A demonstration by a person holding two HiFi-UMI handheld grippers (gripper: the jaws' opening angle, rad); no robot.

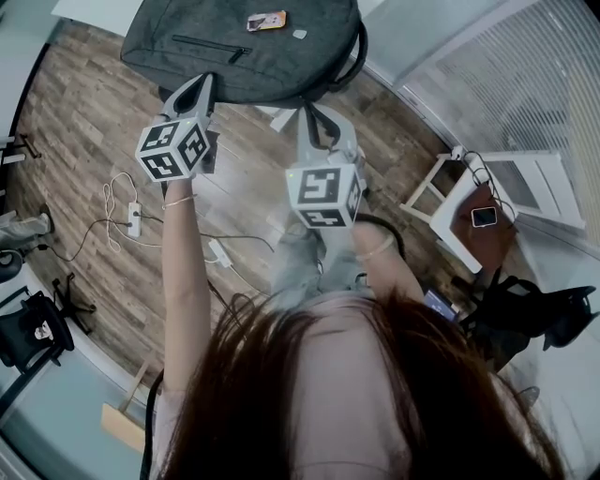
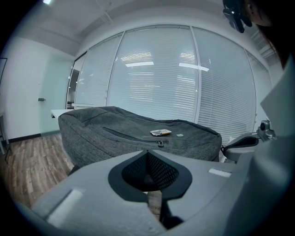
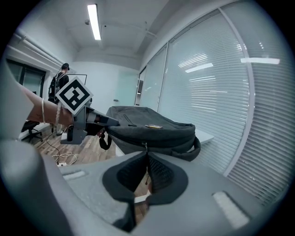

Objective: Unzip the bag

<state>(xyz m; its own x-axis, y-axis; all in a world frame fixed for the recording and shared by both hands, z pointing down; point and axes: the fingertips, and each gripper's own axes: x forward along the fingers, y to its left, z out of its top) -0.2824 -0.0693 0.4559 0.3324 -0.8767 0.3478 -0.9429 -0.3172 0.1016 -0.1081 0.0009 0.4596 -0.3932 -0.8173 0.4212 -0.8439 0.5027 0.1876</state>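
One grey bag (image 1: 244,47) lies flat on a white desk (image 1: 94,9), its broad face up and one long edge toward the person. A closed pocket zipper (image 1: 211,45) runs across that face, and a small orange packet (image 1: 266,21) rests on top near the far side. A dark carry handle (image 1: 354,56) loops off the bag's right end.

At the near edge, the left gripper (image 1: 206,82) has its jaws pressed together with nothing seen between them. Its tip is against the bag's left end, though I cannot tell whether it touches. The right gripper (image 1: 314,111) points at the bag's long side with its jaws also pressed together. In the right gripper view a small metal zipper pull (image 3: 145,146) on the side seam sits right at the jaw tips, and I cannot tell whether it is pinched.

Below the desk is a wood floor (image 1: 84,141) with a white power strip (image 1: 133,217) and its cable. A white chair (image 1: 441,220) stands to the right, a phone (image 1: 484,217) on its seat, beside closed blinds (image 1: 525,84).
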